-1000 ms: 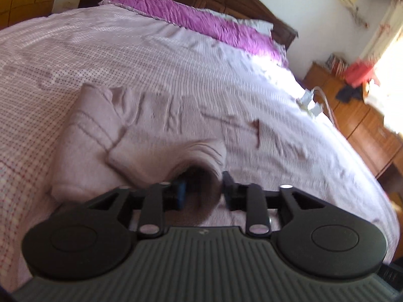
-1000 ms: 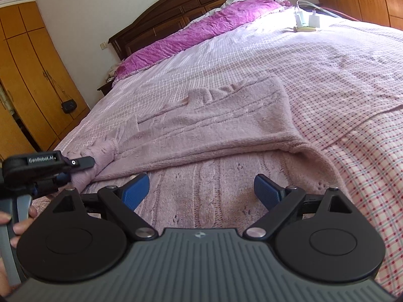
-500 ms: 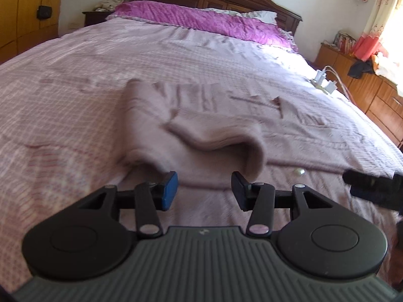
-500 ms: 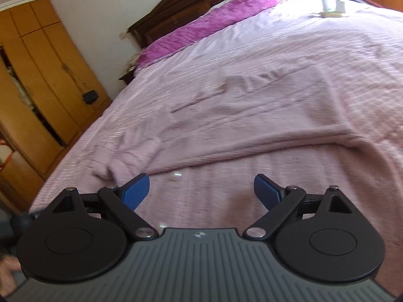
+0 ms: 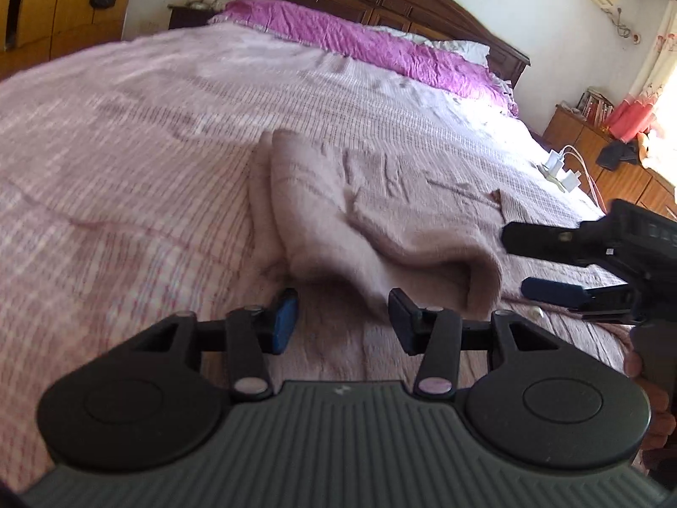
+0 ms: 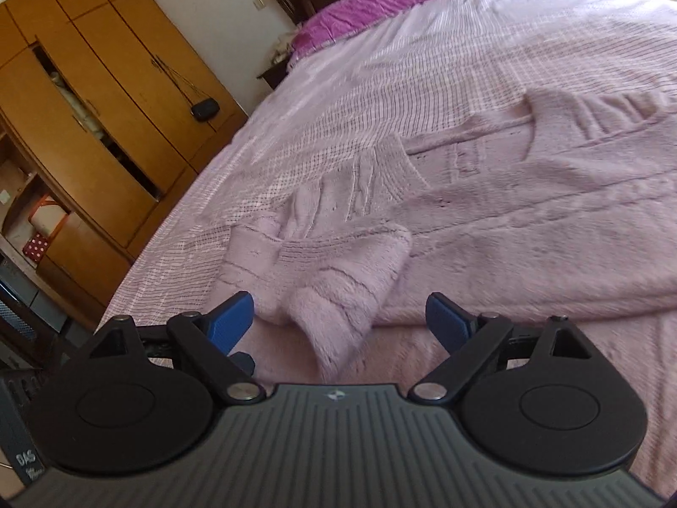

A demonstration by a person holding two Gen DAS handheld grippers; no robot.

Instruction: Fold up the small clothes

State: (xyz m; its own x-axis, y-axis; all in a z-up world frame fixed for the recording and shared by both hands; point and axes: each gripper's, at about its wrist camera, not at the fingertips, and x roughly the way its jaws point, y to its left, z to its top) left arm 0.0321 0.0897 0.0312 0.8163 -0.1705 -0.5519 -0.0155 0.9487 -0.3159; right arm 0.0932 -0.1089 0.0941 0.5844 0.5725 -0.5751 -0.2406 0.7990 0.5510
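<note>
A pale pink knitted sweater (image 5: pixel 381 207) lies spread on the bed, one sleeve folded back over its body. In the left wrist view my left gripper (image 5: pixel 342 317) is open just short of the sleeve's folded end, nothing between its fingers. My right gripper (image 5: pixel 546 262) shows at the right edge of that view, held by a hand. In the right wrist view my right gripper (image 6: pixel 338 321) stands wide open over the sweater (image 6: pixel 529 220); the sleeve cuff (image 6: pixel 334 288) lies between its blue pads without being pinched.
The bed (image 5: pixel 127 161) has a pink checked cover and purple pillows (image 5: pixel 372 46) by a dark headboard. White chargers with cables (image 5: pixel 560 171) lie near its right edge. Wooden wardrobes (image 6: pixel 105 127) stand to the left, a dresser (image 5: pixel 613 169) to the right.
My left gripper let go of the sleeve end and opened, then drew back a little. My right gripper stayed open and swung left toward the sleeve cuff.
</note>
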